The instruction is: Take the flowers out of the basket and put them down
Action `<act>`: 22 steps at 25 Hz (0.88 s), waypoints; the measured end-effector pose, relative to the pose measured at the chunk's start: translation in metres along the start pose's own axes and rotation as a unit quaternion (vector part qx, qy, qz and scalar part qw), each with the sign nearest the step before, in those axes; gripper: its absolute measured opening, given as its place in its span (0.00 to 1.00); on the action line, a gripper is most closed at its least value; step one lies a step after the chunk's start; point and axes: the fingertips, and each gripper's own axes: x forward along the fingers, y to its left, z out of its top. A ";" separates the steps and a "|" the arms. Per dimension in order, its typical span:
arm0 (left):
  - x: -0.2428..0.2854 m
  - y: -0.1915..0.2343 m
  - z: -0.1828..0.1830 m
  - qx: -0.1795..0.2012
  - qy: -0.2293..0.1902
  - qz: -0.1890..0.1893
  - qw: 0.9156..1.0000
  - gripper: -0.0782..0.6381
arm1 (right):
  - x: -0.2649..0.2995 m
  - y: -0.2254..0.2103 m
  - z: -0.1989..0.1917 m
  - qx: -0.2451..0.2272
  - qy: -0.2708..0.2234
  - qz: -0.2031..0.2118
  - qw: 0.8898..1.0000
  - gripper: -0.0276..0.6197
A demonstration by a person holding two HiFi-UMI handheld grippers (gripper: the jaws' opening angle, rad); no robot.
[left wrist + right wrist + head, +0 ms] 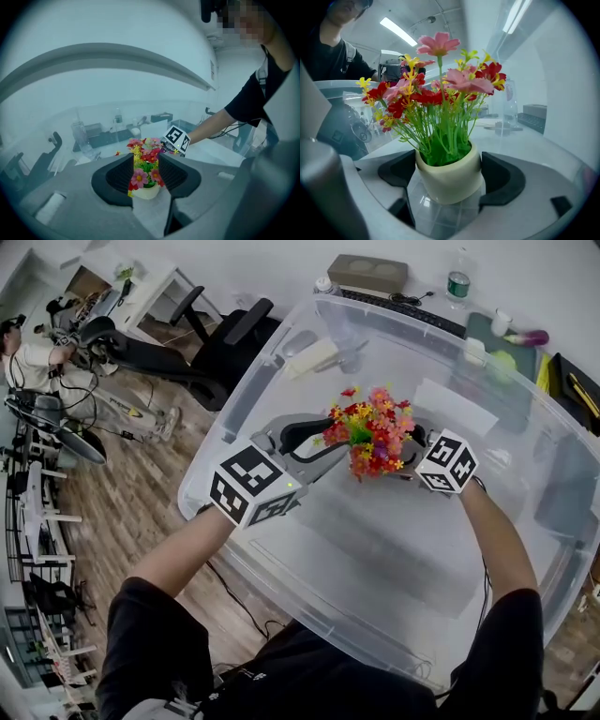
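Well inside bin rim [211, 442], flowers [370, 435] in right hand-held gripper [449, 174]

Bright, even light here from ceiling strips [398, 30] far overhead, barely any shadows. Both gripper views fisheye hard, with black corners. The clear tub [117, 54] wall puts a milky haze over my left gripper view. The flowers [436, 96] look sharp up close on the right, background soft.

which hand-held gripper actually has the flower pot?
The right hand-held gripper: its pads clamp the cream pot on both sides. The left hand-held gripper has its jaws apart, gripping nothing.
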 end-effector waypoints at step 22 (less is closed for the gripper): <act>0.034 0.020 -0.104 -0.010 0.217 0.036 0.975 0.43 | 0.001 -0.001 -0.004 -0.005 0.008 -0.005 1.000 0.73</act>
